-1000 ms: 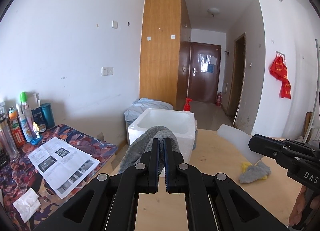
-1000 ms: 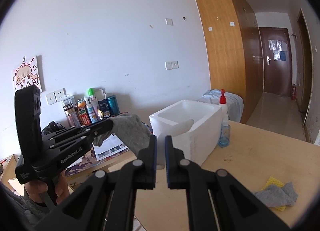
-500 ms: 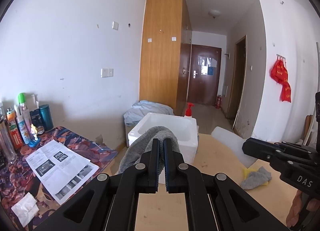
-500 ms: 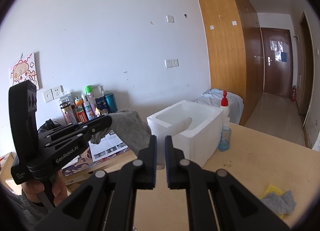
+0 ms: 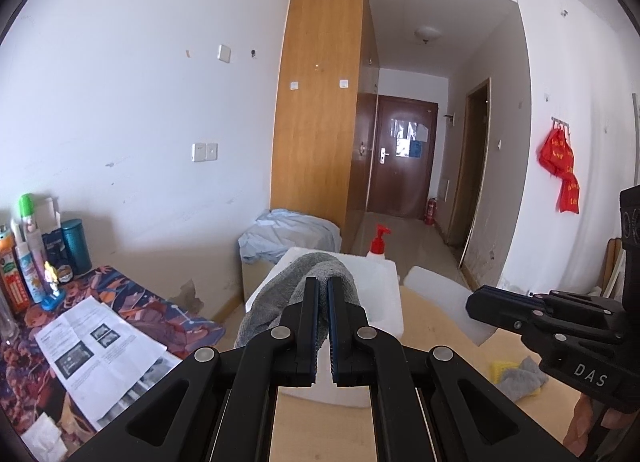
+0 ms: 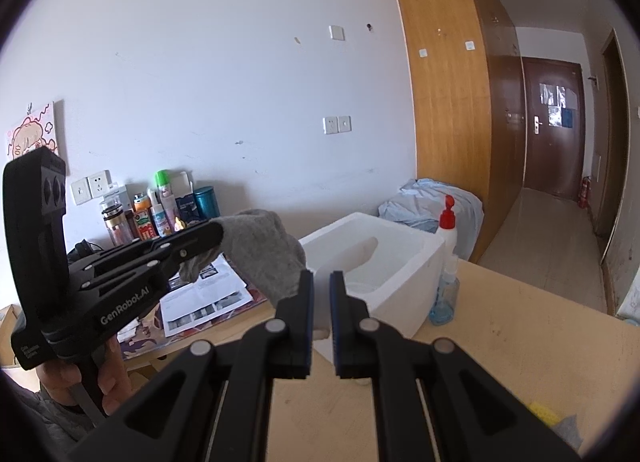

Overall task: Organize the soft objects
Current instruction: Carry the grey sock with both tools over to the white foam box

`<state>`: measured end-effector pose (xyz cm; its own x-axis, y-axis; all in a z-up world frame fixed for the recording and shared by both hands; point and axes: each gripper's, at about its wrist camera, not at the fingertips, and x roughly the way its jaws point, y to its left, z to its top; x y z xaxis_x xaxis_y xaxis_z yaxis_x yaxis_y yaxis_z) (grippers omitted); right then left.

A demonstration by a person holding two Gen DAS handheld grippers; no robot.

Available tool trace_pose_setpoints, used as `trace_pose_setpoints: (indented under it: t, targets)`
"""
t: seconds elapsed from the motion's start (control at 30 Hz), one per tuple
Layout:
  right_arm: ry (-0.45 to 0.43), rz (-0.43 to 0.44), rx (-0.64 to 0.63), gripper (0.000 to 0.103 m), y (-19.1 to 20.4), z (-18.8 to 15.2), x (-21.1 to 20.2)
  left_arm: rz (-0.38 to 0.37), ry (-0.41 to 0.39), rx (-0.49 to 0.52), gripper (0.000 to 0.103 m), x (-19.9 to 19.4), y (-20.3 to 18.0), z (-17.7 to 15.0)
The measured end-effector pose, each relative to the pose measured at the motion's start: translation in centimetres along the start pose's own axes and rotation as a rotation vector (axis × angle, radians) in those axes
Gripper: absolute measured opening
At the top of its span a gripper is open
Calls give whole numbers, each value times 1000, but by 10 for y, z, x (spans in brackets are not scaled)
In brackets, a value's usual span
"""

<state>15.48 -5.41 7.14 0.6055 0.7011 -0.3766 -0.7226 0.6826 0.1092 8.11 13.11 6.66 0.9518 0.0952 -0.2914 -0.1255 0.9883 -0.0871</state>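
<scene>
Grey cloth point(image 5: 280, 294) hung pinched in the left gripper point(image 5: 323, 294), whose jaws were clenched on a fold of it, the rest draping down over the near left side of the white foam box point(image 5: 384, 302). From the right wrist view the same cloth point(image 6: 260, 250) was held in the air just beside the box point(image 6: 400, 262), off its left wall, above the left edge of the wooden table point(image 6: 520, 342). The right gripper point(image 6: 321, 302) had its jaws drawn close with only a narrow gap, and a white foam piece point(image 5: 440, 306) was clamped between them, raised above the table to the right of the box. A second grey cloth point(image 5: 520, 376) lay on a yellow sponge point(image 5: 500, 370) toward the table's right side, well apart from the box. A red-pump bottle point(image 6: 446, 258) stood touching the box's far right wall. Printed papers point(image 5: 92, 354) lay on the patterned side table point(image 5: 168, 314), left of the wooden one.
</scene>
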Motion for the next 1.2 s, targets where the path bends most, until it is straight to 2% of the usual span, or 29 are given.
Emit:
trace_pose_setpoints:
  t: [0.4,0.9,1.2]
  targets:
    - [23,-7,-25,10,-11,15,31,-8,-2,2,4,35,3,15]
    - [49,0,-17,10,-34,29,76,-11,42,4,4,92,6,21]
    - [63,-20,-11,10,-44,31,86,-22,66,12,4,120,2,23]
